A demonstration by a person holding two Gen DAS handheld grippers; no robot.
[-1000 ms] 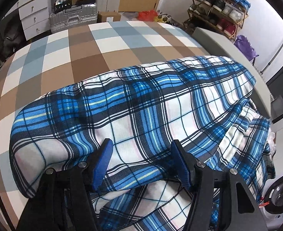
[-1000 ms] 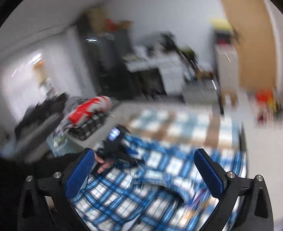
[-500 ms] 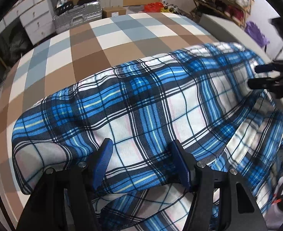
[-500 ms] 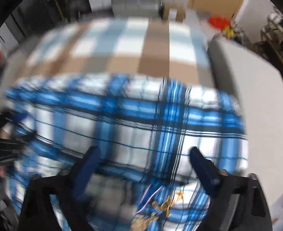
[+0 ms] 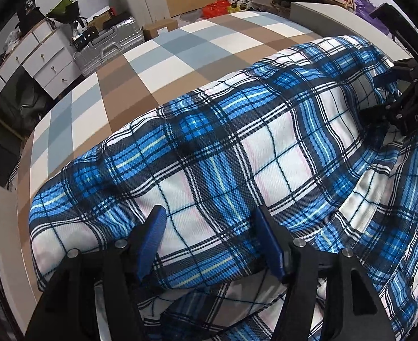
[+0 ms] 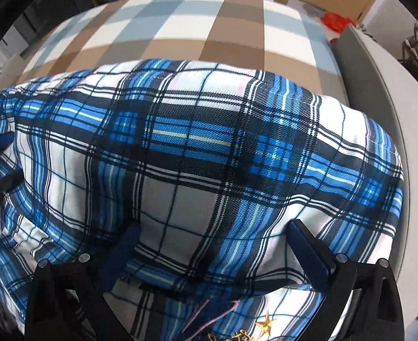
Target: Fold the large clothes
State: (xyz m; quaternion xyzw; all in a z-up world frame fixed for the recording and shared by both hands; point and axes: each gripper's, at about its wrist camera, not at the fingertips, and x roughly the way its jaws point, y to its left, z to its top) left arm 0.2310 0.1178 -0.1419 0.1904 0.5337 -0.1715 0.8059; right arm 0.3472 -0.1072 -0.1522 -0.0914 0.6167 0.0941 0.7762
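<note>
**Two grippers over a blue plaid garment on a checked bed**

In the left wrist view, a blue, white and black plaid garment (image 5: 223, 153) fills the centre and lower right of the frame, lying on a bed (image 5: 163, 56) covered in brown, grey-blue and white checks. The left gripper (image 5: 211, 224) sits at the bottom centre, its blue fingers (image 5: 152, 241) spread apart with a fold of the cloth lying between them. The right gripper (image 5: 379, 91) appears at the right edge, against the garment.

In the right wrist view, the garment (image 6: 197, 147) bulges across the middle. The right gripper (image 6: 211, 238) is at the bottom, fingers (image 6: 311, 250) wide apart around the fabric. White drawers (image 5: 38, 59) stand at the upper left of the left view.
</note>
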